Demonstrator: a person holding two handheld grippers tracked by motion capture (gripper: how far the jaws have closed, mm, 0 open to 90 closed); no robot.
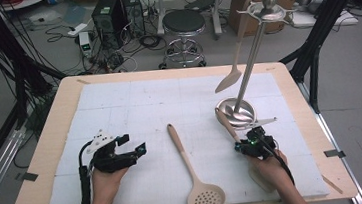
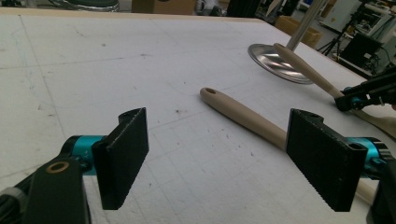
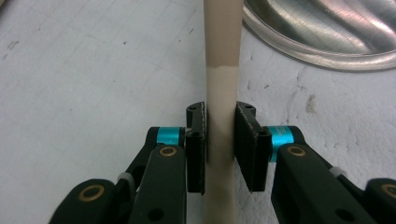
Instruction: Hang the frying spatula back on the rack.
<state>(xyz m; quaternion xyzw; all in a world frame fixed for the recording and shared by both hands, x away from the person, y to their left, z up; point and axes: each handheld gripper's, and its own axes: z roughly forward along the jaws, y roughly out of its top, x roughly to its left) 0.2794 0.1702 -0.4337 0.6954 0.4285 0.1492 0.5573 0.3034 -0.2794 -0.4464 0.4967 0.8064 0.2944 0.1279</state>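
Between the right tool's [image 3: 219, 149] two black pads sits a beige utensil handle [image 3: 222, 70], clamped on both sides; its far end reaches the rim of a steel stand base [image 1: 238, 112] just beyond. To that tool's left, a slotted beige spoon [image 1: 191, 171] lies flat on the white worktop [image 1: 134, 106]. Further left, the left tool [image 2: 217, 161] rests with pads wide apart, holding nothing. Behind the base, a spatula [image 1: 234, 51] hangs from the stand's top.
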